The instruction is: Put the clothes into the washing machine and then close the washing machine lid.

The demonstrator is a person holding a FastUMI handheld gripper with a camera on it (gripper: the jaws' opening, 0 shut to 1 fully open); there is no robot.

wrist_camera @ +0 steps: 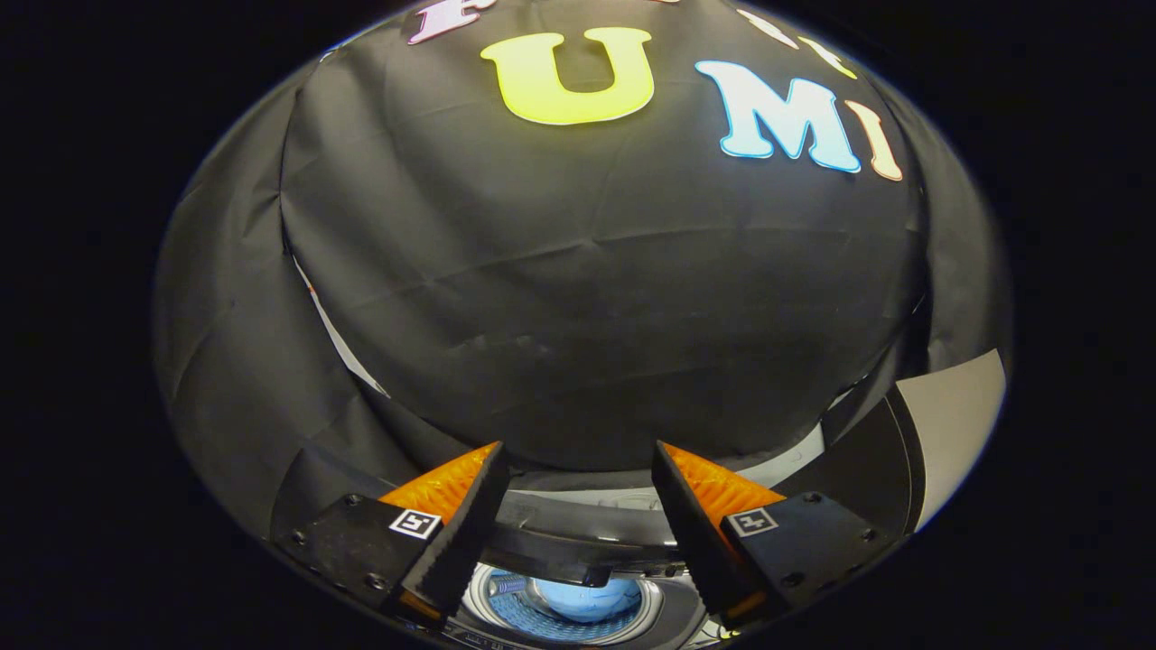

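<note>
**Blue clothes in washing machine drum, gripper empty above**

Where the drum opening (569,603) shows between the fingers, blue clothes (578,598) lie inside the washing machine (578,542). Its dark lid (894,460) stands raised to the right. Gripper (578,460): fingers spread apart, holding nothing, above the machine. Black cloth booth wall (578,298) beyond.

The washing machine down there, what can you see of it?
The washing machine sits low between the open fingers of the gripper. You look down into its round metal drum, ringed by a dark glossy rim. Something light blue lies inside, seemingly clothes. Whether the lid is raised is hard to tell. Nothing touches the fingers.
</note>
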